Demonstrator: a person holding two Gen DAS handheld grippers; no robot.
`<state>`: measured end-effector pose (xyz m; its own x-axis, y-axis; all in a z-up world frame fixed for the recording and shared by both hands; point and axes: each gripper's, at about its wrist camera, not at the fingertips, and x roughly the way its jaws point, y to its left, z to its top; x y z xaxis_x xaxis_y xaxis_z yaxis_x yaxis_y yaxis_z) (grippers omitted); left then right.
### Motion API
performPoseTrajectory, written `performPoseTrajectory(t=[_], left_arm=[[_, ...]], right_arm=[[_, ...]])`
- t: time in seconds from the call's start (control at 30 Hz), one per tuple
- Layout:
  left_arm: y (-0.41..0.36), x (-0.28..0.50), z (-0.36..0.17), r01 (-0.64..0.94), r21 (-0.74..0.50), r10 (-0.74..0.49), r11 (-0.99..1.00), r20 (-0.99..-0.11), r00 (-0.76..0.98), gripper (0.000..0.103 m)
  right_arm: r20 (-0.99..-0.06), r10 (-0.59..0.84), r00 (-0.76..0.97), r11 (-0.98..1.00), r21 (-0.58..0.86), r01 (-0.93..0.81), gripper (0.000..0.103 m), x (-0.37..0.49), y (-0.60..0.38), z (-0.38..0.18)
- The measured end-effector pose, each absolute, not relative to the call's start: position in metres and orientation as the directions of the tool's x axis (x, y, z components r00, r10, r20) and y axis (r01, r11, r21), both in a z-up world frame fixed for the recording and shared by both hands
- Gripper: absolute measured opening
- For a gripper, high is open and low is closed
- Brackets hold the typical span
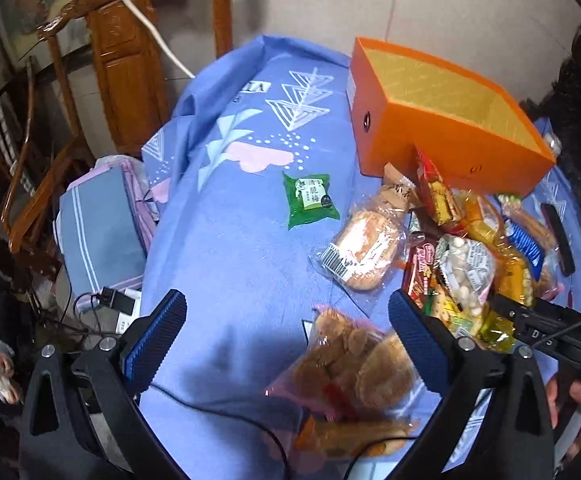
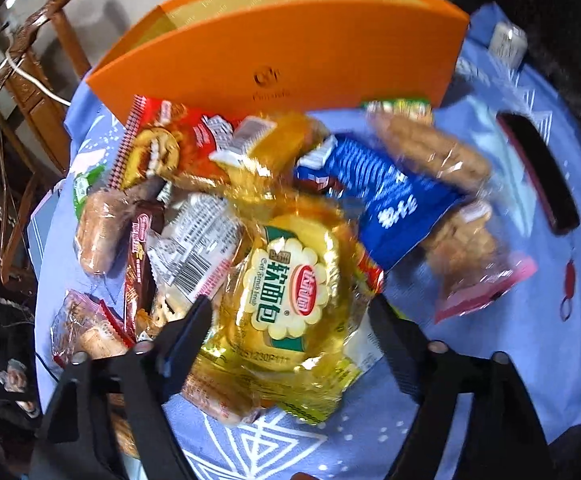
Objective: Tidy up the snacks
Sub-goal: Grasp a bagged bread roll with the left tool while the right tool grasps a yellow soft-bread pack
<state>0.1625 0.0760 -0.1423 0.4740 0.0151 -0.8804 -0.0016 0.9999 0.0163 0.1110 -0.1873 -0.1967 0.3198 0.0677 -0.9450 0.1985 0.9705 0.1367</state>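
Your left claw [image 1: 286, 344] is spread wide with nothing pressed between its blue ribbed pads; it hangs over the blue patterned cloth [image 1: 226, 240] on the surface, above a clear bag of round biscuits [image 1: 350, 364] that lies partly between the two fingers but apart from both. Your right claw [image 2: 290, 320] is straddling the gold-wrapped soft bread packet [image 2: 290, 280] that tops the heap; its left finger [image 2: 188, 332] sits right at the wrapper's edge and the right one at the opposite edge, but I cannot tell whether they are pressing on it.

The snacks are piled on the cloth in front of the open orange box [image 2: 274, 60], which looks empty. In the pile you have a red cake packet [image 2: 170, 148], a blue packet [image 2: 382, 200], a brown wafer bar [image 2: 140, 248] and several clear-wrapped breads. A green plum packet [image 1: 310, 200] lies alone, well left of the heap. A dark phone [image 2: 538, 176] rests to the right.
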Motion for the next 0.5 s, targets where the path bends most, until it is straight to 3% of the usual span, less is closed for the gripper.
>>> performPoseTrajectory(t=[0.23,0.5], left_arm=[[0.033,0.195,-0.171,0.247,0.116,-0.015,0.962,-0.880,0.474,0.099],[0.004,0.230,-0.224,0.380,0.102,-0.056,0.919,-0.922,0.383,0.079]], right_arm=[[-0.945,0.044,0.324,0.980,0.104,0.172,0.043,0.111,-0.189,-0.194],[-0.938,0.059,0.342,0.982,0.117,0.151,0.042,0.105,-0.205,-0.180]])
